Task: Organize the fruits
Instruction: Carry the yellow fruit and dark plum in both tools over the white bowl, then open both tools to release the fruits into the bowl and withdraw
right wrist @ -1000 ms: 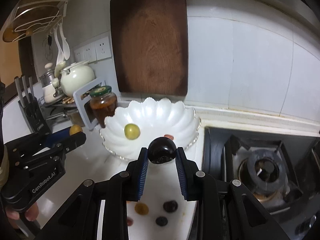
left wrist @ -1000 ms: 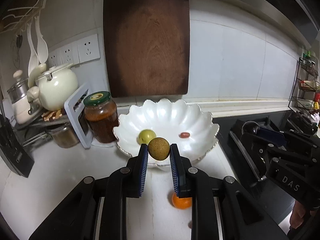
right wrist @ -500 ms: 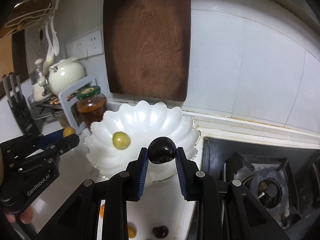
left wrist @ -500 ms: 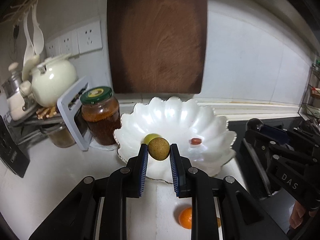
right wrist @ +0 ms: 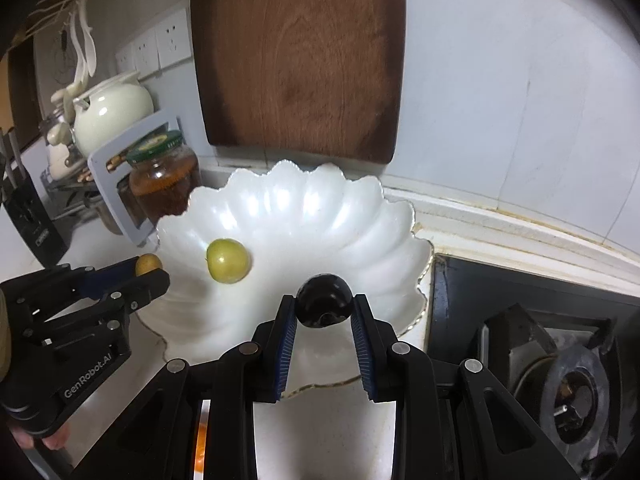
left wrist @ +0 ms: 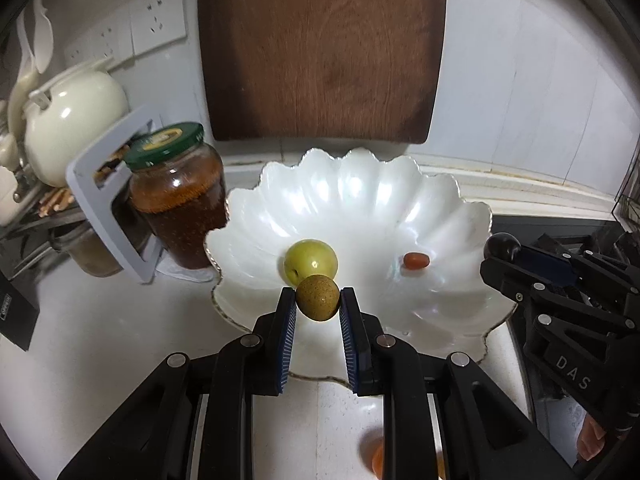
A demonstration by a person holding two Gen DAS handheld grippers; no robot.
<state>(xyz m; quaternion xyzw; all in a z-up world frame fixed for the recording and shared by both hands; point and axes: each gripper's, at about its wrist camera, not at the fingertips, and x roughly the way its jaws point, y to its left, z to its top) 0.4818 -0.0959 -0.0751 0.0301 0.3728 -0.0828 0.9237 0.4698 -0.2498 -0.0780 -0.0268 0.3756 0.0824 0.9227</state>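
Observation:
My left gripper (left wrist: 318, 300) is shut on a small brown-green round fruit (left wrist: 318, 297) over the near rim of the white scalloped bowl (left wrist: 360, 184). Inside the bowl lie a green plum (left wrist: 310, 261) and a small red fruit (left wrist: 416, 260). My right gripper (right wrist: 324, 307) is shut on a dark, almost black plum (right wrist: 324, 304), held above the bowl's (right wrist: 296, 200) right front part. Each gripper shows in the other's view: the right gripper (left wrist: 502, 246) at the bowl's right edge, the left gripper (right wrist: 148, 266) at its left edge. The green plum (right wrist: 228, 260) sits left of centre.
A dark wooden cutting board (left wrist: 320, 48) leans on the tiled wall behind the bowl. A jar with a green lid (left wrist: 176, 196), a grey rack (left wrist: 108, 204) and a cream teapot (left wrist: 72, 116) stand left. A gas hob (right wrist: 560, 360) lies right. An orange fruit (left wrist: 374, 456) rests on the counter near me.
Both grippers have moved forward and down toward the bowl, each keeping its fruit. The bowl looms larger, and the loose fruits on the counter have slid under the fingers.

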